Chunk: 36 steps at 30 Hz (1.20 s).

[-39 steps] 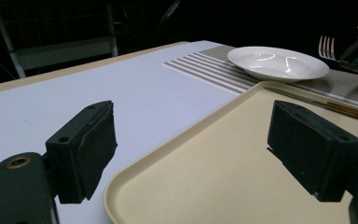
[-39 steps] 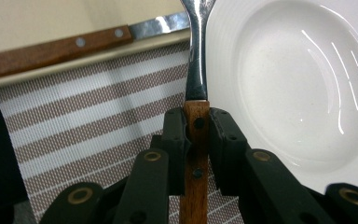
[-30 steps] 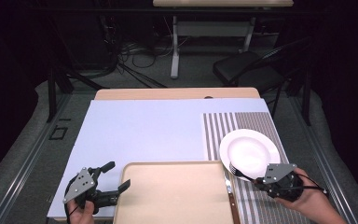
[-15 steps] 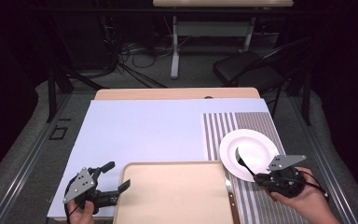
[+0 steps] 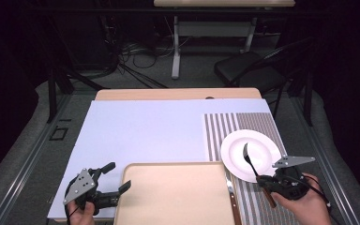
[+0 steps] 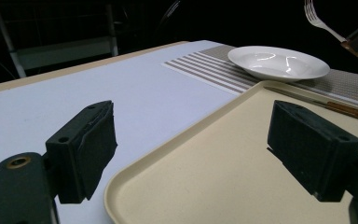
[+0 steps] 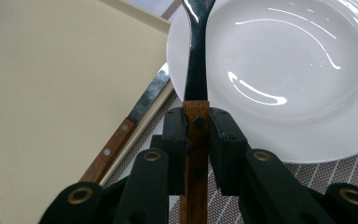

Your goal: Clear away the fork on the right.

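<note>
High view, right hand-held gripper (image 5: pixel 266 182) grasping fork (image 5: pixel 248 161) above plate (image 5: pixel 262 149) edge, left hand-held gripper (image 5: pixel 118 177) released.

fork (image 5: pixel 249 163): metal tines, wooden handle
state: was gripped at the handle, lifted
pose: tines pointed away, above the white plate (image 5: pixel 267 143)
place: table's right side

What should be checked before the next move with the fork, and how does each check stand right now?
1. Right gripper clamped on the fork handle: ok.
2. Fork lifted off the plate: ok, clear in the left gripper view.
3. Knife lies between tray and plate, apart from the fork: ok.
4. Left gripper open, holding nothing, at the tray's left edge: ok.
5. Where the fork should go: cannot tell.
</note>
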{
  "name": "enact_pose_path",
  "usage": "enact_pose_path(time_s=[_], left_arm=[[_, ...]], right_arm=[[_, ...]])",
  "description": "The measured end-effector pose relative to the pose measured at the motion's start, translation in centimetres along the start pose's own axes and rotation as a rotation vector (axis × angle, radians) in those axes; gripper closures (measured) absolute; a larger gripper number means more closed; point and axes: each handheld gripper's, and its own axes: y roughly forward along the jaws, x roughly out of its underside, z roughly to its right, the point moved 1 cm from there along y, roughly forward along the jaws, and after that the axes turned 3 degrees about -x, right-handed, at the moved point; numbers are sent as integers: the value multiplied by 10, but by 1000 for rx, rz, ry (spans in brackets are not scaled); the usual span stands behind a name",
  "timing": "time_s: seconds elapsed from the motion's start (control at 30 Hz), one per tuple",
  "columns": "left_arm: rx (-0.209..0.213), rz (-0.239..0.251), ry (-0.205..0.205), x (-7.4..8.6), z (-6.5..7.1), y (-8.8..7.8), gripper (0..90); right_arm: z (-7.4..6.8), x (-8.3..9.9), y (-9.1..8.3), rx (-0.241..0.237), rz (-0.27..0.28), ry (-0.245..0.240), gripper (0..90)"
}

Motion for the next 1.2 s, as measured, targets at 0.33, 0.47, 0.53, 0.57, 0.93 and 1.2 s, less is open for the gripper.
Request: enact_pose_path(time_s=[0.33, 0.47, 0.53, 0.57, 0.93, 1.2], left_arm=[[1, 4, 0, 0, 0, 0, 157], [3, 4, -2, 0, 0, 0, 157], [4, 5, -1, 0, 0, 0, 157], [2, 4, -1, 0, 0, 0, 157], [3, 7, -4, 0, 0, -1, 157], [-1, 9, -4, 0, 0, -1, 156]], right_arm=[[-19, 4, -3, 10, 37, -5, 775], [-30, 4, -1, -11, 47, -13, 775], [-35, 4, 2, -25, 48, -23, 775], [-38, 3, 4, -32, 54, -24, 775], [-73, -14, 29, -118, 57, -94, 775], [-89, -21, 43, -155, 55, -117, 775]])
